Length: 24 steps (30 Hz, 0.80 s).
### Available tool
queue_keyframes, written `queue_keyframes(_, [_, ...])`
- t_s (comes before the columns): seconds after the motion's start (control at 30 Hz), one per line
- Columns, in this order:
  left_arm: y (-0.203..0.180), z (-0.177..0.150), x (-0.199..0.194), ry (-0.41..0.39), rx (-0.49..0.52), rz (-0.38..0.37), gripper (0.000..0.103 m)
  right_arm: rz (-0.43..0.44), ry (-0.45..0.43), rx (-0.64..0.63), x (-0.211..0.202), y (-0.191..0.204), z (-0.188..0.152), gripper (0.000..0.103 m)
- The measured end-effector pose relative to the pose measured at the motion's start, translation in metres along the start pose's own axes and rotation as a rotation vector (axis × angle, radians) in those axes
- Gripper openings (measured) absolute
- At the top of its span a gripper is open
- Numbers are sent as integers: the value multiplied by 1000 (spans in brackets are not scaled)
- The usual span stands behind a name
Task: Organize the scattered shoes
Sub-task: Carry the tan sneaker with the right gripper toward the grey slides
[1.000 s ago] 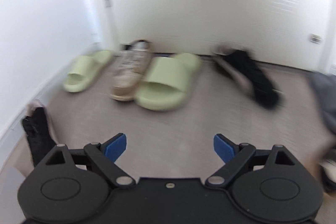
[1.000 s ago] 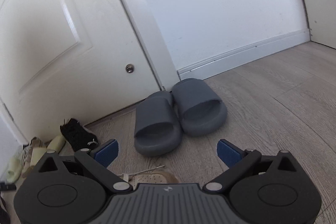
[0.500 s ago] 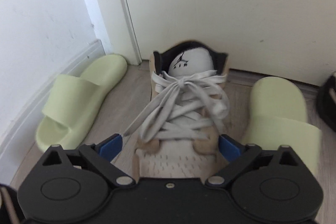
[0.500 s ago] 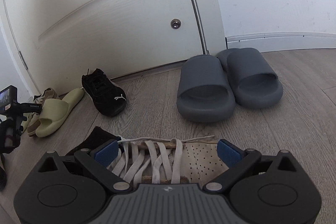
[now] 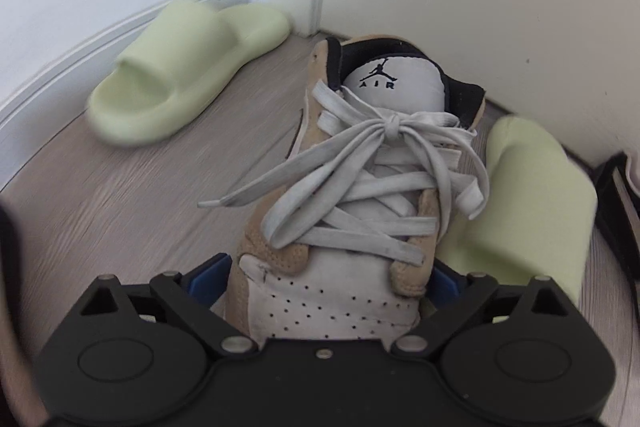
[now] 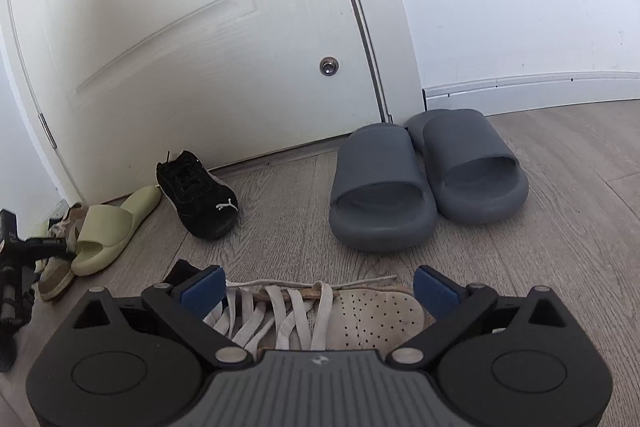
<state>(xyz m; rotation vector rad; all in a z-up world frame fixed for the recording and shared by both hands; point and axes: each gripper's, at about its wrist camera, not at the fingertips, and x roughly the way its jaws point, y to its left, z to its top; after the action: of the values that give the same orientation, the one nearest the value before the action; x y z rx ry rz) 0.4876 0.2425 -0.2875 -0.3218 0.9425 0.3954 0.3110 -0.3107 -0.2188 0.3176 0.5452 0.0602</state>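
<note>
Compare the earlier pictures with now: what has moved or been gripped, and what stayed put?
The left gripper advanced and its jaws closed onto the tan sneaker. The right gripper dropped over the second sneaker, jaws open. Gray slides and black sneaker stayed.

A grey wood-look plank floor (image 6: 560, 247) carries everything. In the right wrist view, two dark grey slides (image 6: 424, 183) lie side by side, touching, at the far right by the door's foot. Left of them lies a black sneaker (image 6: 196, 193), then a pale green slide (image 6: 108, 229) beside a tan sneaker (image 5: 340, 211) at far left. Nearest, a second tan sneaker (image 6: 320, 311) lies crosswise. In the left wrist view, another pale green slide (image 5: 180, 75) rests near the baseboard, left of the tan sneaker.
</note>
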Motion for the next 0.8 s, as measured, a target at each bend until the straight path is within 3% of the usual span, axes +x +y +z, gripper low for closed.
queue_keyframes(0.1, [4, -47, -38, 72, -34, 23, 98, 3, -28, 6, -9, -4, 3, 100])
queue_keyframes(0.3, [-32, -128, -100, 274, 61, -47, 98, 24, -72, 55, -27, -18, 8, 100])
queue_keyframes(0.4, [-69, -167, -125, 344, 108, -72, 98, 15, -97, 89, -37, -30, 12, 100])
queue_keyframes(0.6, [-153, -217, -156, 384, 204, -152, 98, -7, -128, 186, -52, -60, 19, 100])
queue_keyframes(0.73, [-176, -225, -164, 418, 112, -223, 98, -3, -113, 222, -55, -71, 17, 100])
queue_keyframes(0.8, [-168, -224, -169, 434, 17, -305, 96, 12, -89, 213, -54, -71, 15, 100])
